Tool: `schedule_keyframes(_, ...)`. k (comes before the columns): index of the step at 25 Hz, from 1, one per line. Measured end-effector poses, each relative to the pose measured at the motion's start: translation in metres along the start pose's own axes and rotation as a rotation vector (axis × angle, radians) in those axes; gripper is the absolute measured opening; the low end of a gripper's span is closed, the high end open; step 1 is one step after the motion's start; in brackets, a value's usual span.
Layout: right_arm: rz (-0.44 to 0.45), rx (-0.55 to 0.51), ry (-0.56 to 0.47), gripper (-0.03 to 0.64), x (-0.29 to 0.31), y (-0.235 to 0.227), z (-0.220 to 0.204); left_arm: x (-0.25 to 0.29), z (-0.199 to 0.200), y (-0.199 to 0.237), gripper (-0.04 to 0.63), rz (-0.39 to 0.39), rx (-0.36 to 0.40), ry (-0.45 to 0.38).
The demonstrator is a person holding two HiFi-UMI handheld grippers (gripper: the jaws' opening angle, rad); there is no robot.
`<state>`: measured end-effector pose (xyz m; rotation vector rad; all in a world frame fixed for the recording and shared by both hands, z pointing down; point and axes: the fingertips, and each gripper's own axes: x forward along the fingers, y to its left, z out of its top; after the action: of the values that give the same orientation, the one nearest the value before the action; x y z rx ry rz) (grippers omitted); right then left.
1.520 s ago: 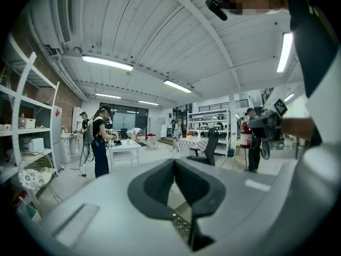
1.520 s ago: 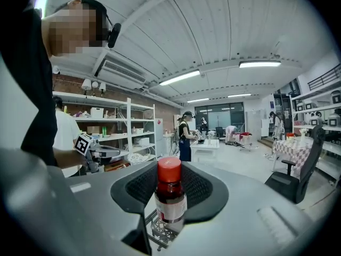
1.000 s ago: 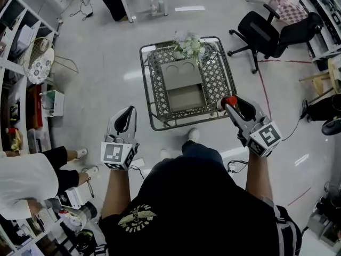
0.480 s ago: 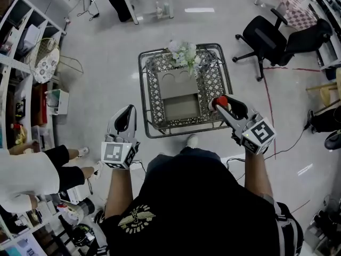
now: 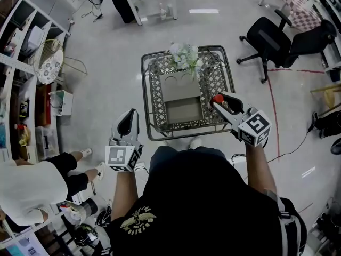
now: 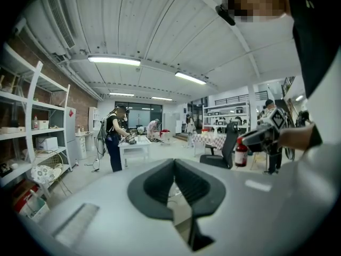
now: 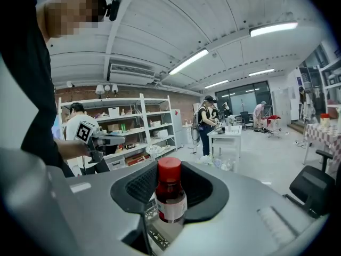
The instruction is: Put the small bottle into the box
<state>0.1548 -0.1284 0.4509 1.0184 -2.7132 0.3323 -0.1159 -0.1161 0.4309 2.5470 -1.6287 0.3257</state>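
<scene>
A glossy grey floor (image 5: 106, 89) is flanked on the left by white shelves (image 5: 16, 63), a black office chair (image 5: 274, 36) is set at the upper right, and strip lights (image 6: 114, 61) are mounted overhead.

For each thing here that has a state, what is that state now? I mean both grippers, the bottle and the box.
left gripper: shut, nothing between its jaws.
right gripper: shut on the small bottle.
small bottle: held by its body, red cap on, not yet in the box.
box: open on top, resting on the lattice table; its lower compartment looks empty.
</scene>
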Motion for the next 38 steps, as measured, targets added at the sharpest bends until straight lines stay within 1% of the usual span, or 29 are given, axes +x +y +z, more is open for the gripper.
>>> schedule_keyframes(5, -0.024, 0.003, 0.013, 0.147, 0.015, 0.004, -0.003, 0.012, -0.003, 0.003, 0.0, -0.061, -0.004, 0.007)
schedule_keyframes(8, -0.057, 0.019, 0.026, 0.147, 0.024, 0.005, -0.007, 0.017, 0.006, 0.012, 0.0, -0.094, 0.007, -0.002)
schedule_keyframes(13, -0.094, 0.032, 0.081, 0.147, 0.04, 0.009, -0.023, 0.021, 0.015, 0.035, 0.0, -0.121, 0.015, -0.019)
schedule_keyframes(16, -0.098, 0.036, 0.112, 0.147, 0.051, 0.011, -0.035, 0.024, 0.017, 0.045, 0.0, -0.131, 0.014, -0.021)
schedule_keyframes(20, -0.1, 0.052, 0.173, 0.147, 0.07, 0.013, -0.061, 0.023, 0.009, 0.058, 0.0, -0.133, 0.007, -0.016)
schedule_keyframes(23, -0.091, 0.071, 0.201, 0.147, 0.084, 0.012, -0.078, 0.019, 0.005, 0.072, 0.0, -0.118, -0.001, -0.009)
schedule_keyframes(27, -0.08, 0.1, 0.231, 0.147, 0.098, 0.01, -0.096, 0.016, 0.012, 0.088, 0.0, -0.095, 0.0, -0.021)
schedule_keyframes(32, -0.071, 0.098, 0.279, 0.149, 0.114, 0.008, -0.122, 0.014, 0.009, 0.099, 0.0, -0.075, -0.002, -0.018)
schedule_keyframes(35, -0.072, 0.106, 0.3, 0.149, 0.121, 0.005, -0.138, 0.013, 0.003, 0.102, 0.0, -0.067, -0.004, -0.004)
schedule_keyframes(38, -0.07, 0.121, 0.343, 0.149, 0.125, 0.002, -0.16, 0.012, -0.001, 0.101, 0.0, -0.064, 0.001, 0.013)
